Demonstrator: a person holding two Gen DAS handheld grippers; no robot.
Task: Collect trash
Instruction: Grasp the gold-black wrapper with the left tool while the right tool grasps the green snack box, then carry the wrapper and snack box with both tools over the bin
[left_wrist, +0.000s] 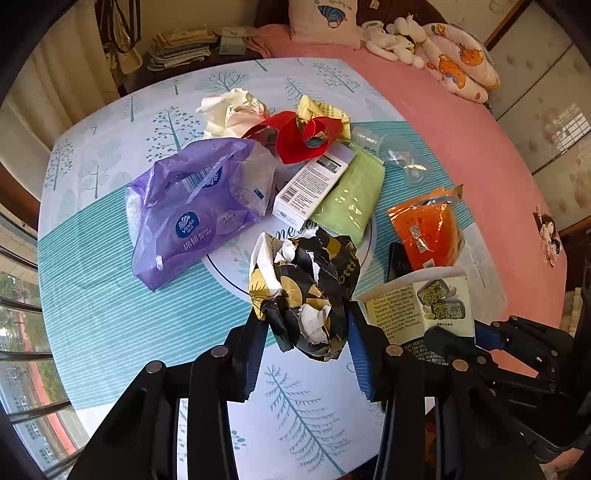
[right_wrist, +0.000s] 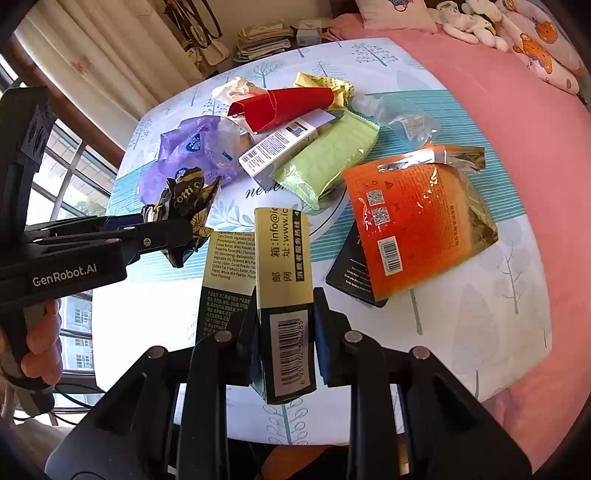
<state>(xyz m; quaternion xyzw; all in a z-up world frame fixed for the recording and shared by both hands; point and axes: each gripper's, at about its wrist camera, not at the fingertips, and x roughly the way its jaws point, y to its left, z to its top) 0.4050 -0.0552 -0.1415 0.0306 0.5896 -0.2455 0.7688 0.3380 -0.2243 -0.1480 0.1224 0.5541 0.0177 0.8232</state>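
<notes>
Both tools grip trash above the desk (left_wrist: 110, 332) – left tool (left_wrist: 306, 328) a crumpled wrapper (left_wrist: 303, 291), right tool (right_wrist: 284, 325) a small box (right_wrist: 284, 280) – next they likely need a bin

Black-gold crumpled wrapper (left_wrist: 306, 291), purple bag (left_wrist: 192, 206), orange pouch (right_wrist: 413, 218), tree-print tablecloth (left_wrist: 110, 295).

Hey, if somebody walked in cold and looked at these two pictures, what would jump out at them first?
Probably the two loads up front: the left gripper is clamped on a crumpled black and gold wrapper, and the right gripper on a flattened yellow and black carton. Behind them, litter covers the tree-print tablecloth, with the orange pouch at the right, the purple tissue pack at the left and a red curled strip further back.
</notes>
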